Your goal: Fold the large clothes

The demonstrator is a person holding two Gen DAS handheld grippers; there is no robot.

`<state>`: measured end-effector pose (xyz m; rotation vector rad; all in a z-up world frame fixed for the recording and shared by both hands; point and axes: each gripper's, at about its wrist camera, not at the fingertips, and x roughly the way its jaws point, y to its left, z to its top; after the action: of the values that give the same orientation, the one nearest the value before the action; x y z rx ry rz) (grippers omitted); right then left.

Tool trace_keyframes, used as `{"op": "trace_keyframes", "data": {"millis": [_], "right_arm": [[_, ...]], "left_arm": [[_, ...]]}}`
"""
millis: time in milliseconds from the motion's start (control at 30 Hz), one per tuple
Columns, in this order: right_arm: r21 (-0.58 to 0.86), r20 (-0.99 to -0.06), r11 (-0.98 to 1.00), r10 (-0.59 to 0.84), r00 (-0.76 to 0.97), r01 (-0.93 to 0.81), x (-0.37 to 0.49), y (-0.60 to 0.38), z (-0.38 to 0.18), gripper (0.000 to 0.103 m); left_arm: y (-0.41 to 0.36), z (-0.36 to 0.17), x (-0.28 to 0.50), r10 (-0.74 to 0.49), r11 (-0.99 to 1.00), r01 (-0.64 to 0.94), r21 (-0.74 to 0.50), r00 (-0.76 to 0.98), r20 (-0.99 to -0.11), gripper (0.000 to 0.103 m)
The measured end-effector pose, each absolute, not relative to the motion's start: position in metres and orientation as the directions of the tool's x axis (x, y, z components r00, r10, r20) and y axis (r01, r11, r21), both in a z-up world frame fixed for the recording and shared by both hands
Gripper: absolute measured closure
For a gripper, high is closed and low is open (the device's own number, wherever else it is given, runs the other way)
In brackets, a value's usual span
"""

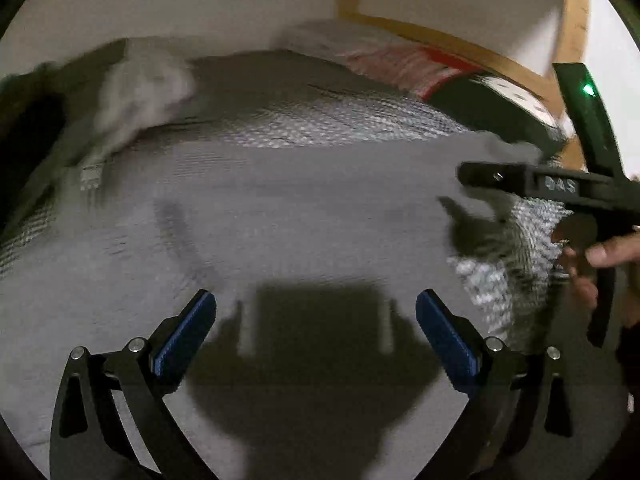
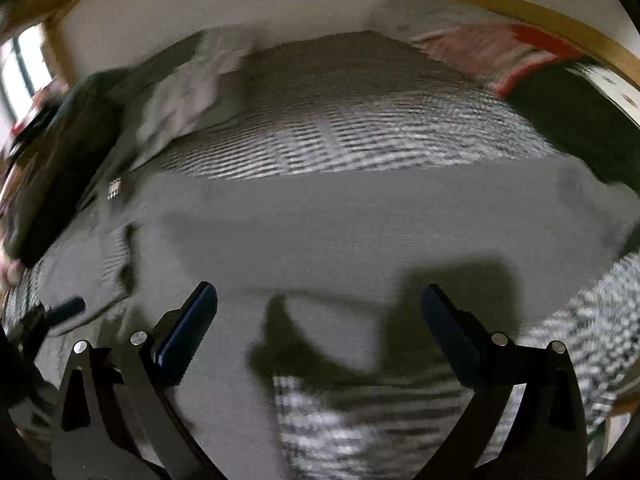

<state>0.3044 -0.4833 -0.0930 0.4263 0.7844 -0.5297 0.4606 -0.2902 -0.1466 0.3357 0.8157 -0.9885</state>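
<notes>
A large grey garment (image 1: 304, 216) lies spread flat on the patterned bed cover; it also shows in the right wrist view (image 2: 360, 224). My left gripper (image 1: 316, 304) is open and empty, hovering over the garment's near part. My right gripper (image 2: 320, 300) is open and empty above the garment, near its front right edge. The right gripper also shows in the left wrist view (image 1: 464, 174) at the right, held by a hand, over the garment's right edge. The left gripper's blue fingertip (image 2: 68, 308) shows at the far left of the right wrist view. Both views are motion-blurred.
A black-and-white patterned bed cover (image 2: 340, 136) lies under the garment. A light grey cloth (image 1: 140, 92) lies at the back left. A red-and-white cloth (image 1: 404, 66) and a dark green item (image 2: 568, 120) lie at the back right by the wooden bed frame (image 1: 452, 44).
</notes>
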Motion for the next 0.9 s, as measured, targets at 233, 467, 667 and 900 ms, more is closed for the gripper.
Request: {"op": "trace_keyframes", "data": {"millis": [233, 467, 667, 900], "right_arm": [[0.217, -0.748, 0.673, -0.350, 0.564, 0.707, 0.219, -0.570, -0.092, 0.003], [0.340, -0.741, 0.566, -0.331, 0.585, 0.751, 0.166, -0.621, -0.109, 0.003], [0.393, -0.708, 0.565, -0.317, 0.631, 0.725, 0.159, -0.635, -0.110, 0.003], [0.413, -0.708, 0.564, -0.294, 0.641, 0.715, 0.155, -0.641, -0.122, 0.003]], "left_arm": [[-0.381, -0.156, 0.427, -0.663, 0.434, 0.865, -0.250, 0.119, -0.739, 0.005], [-0.416, -0.169, 0.389, -0.734, 0.379, 0.741, -0.555, -0.124, -0.668, 0.005], [-0.431, -0.206, 0.391, -0.835, 0.402, 0.419, -0.814, -0.198, -0.514, 0.005], [-0.424, -0.234, 0.431, -0.926, 0.376, 0.036, -0.926, -0.014, -0.376, 0.005]]}}
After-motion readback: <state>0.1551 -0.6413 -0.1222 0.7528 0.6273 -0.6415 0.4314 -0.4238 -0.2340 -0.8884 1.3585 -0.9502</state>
